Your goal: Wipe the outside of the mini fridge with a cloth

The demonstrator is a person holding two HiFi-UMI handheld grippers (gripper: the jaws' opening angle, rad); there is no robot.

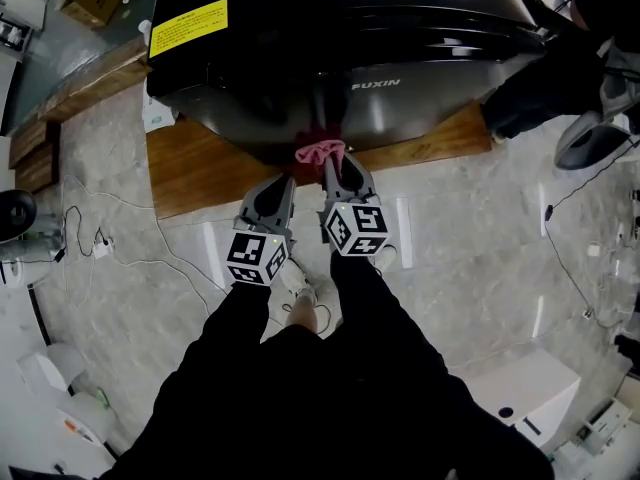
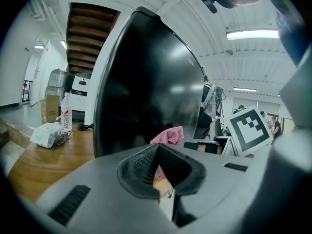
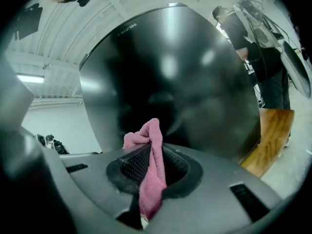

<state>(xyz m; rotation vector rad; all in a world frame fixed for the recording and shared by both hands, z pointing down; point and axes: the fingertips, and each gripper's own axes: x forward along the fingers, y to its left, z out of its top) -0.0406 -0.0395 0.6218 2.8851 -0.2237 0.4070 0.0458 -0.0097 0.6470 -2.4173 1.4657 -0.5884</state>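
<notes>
Wooden platform (image 1: 230,173) under FUXIN-marked mini fridge (image 1: 400,38); yellow label (image 1: 189,26) apparently illegible.

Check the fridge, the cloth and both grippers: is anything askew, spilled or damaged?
Nothing stands out. The black fridge sits on its wooden platform, the pink cloth is clamped in the right gripper at the fridge front, and the left gripper is shut, empty. No spill shows.

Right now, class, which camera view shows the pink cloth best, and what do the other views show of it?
The right gripper view: the pink cloth fills the centre, pinched between the right gripper's jaws. The head view shows only a small bunch at the mini fridge; the left gripper view, a corner.
</notes>
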